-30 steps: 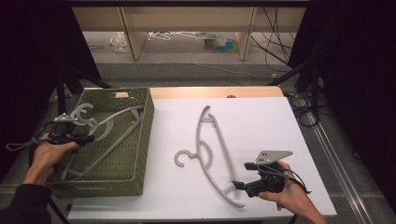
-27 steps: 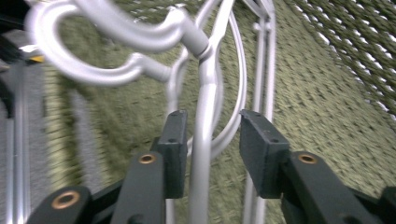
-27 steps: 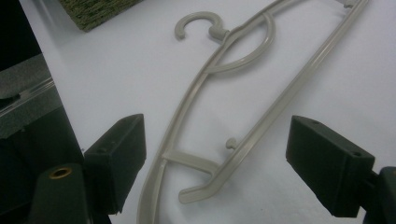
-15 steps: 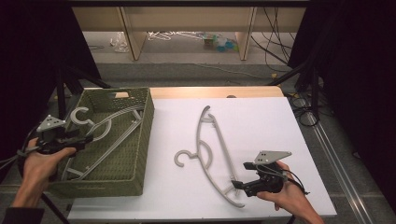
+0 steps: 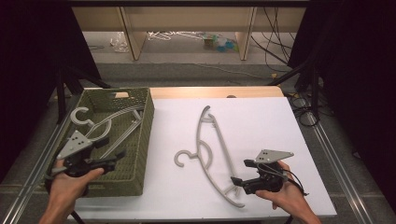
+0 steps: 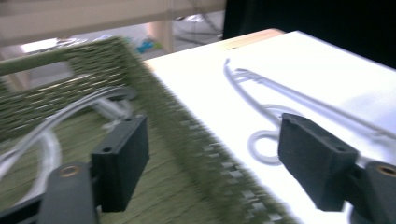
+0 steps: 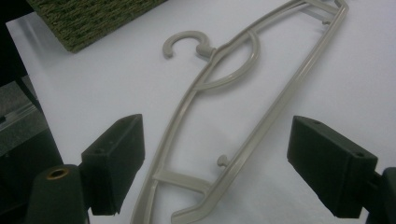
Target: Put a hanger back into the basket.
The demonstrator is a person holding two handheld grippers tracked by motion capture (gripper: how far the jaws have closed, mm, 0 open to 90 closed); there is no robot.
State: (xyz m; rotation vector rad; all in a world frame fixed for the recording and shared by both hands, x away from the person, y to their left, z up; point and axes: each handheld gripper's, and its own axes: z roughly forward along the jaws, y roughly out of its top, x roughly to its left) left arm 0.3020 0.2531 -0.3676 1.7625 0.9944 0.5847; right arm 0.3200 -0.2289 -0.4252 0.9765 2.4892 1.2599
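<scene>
High view, left hand-held gripper (image 5: 114, 161) just opened, empty, right hand-held gripper (image 5: 239, 181) agape beside hanger (image 5: 212, 154)

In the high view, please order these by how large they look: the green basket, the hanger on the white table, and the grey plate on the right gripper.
1. Basket, largest.
2. Hanger on the table, long but thin.
3. Grey plate on the right gripper, smallest.
</scene>
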